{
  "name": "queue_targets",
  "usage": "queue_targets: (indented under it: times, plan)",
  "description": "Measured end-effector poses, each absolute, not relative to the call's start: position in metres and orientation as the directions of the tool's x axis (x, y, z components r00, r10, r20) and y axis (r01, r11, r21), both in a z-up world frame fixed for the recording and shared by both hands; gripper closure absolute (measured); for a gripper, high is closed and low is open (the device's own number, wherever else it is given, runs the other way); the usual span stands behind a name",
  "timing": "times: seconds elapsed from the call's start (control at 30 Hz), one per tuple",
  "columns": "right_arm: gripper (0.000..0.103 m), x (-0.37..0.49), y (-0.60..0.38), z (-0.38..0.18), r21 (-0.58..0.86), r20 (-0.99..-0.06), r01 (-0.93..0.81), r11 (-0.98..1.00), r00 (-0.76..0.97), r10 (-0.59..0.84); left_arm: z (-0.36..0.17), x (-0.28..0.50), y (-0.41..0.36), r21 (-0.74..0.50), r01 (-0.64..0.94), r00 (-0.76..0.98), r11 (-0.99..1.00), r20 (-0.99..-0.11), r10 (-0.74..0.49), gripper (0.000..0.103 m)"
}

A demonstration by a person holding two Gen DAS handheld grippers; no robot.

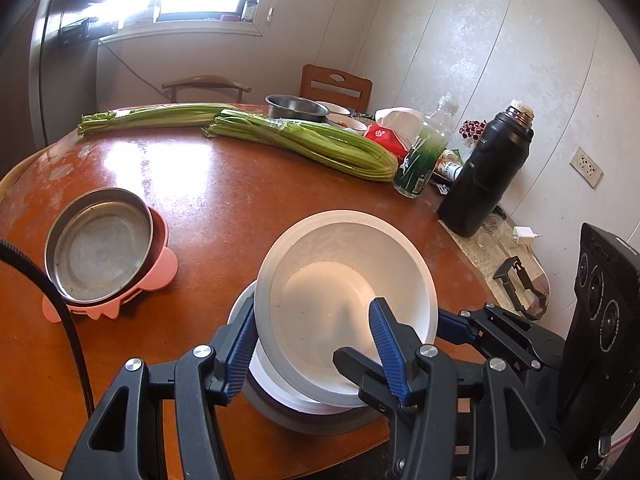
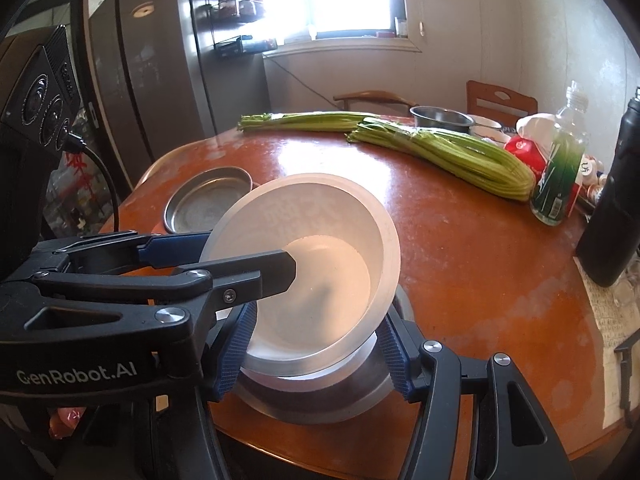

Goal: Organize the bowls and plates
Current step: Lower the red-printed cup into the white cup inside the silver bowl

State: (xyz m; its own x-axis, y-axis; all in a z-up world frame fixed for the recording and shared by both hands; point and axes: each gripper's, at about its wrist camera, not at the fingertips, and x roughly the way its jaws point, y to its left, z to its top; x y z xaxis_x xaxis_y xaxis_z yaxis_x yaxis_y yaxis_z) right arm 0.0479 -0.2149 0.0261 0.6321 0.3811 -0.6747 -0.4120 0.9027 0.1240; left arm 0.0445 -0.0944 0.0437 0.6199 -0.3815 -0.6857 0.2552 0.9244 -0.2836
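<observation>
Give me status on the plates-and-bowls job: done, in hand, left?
Done: a small stack has formed, white dishes nested in a grey bowl at the table's near edge. In hand: the white bowl, tilted above that stack, gripped by both the left gripper and right gripper. Left: seat it, then deal with the steel dish on the pink holder and the far bowls.

I am seeing a glossy wooden bench (image 1: 224, 200), a matt white bowl (image 1: 344, 280), and a dull steel dish (image 1: 100, 244).
</observation>
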Motion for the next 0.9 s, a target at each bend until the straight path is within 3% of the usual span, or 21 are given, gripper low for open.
queue_targets:
  times: [0.9]
  plan:
    - [0.041, 0.040, -0.209, 0.011, 0.119, -0.703, -0.409, 0.905, 0.609, 0.368, 0.030, 0.039, -0.094, -0.285, 0.256, 0.584, 0.924, -0.716, -0.383, 0.048]
